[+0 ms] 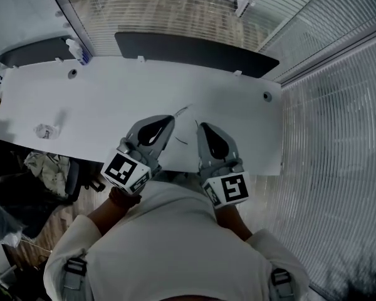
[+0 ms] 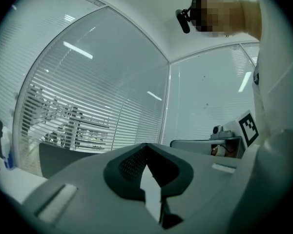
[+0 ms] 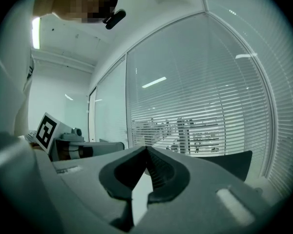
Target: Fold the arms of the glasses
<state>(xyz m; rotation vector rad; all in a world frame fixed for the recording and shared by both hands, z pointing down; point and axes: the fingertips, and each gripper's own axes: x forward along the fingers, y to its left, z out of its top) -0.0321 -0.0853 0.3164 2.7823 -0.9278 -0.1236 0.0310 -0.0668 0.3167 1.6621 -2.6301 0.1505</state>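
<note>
- Can make out glasses (image 1: 187,125) lying on table (image 1: 113,105) near its front edge; thin and faint, apparently unfolded, hard to confirm.
- Holding left gripper (image 1: 170,119) and right gripper (image 1: 202,126) above that edge, fingers together, gripping nothing.
- Judged not yet begun: both arms left to fold.

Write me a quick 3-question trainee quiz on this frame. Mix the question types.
1. True or false: the left gripper is gripping the glasses.
2. Where on the white table is the small crumpled scrap? A) far out to the person's left B) between the two grippers C) at the table's right end
3. Fill in: in the right gripper view, the right gripper has its jaws ____, with nothing between them.

Key
1. False. The thin glasses lie on the table just ahead of the gripper tips, and the left gripper's jaws are together and empty.
2. A
3. shut
</note>
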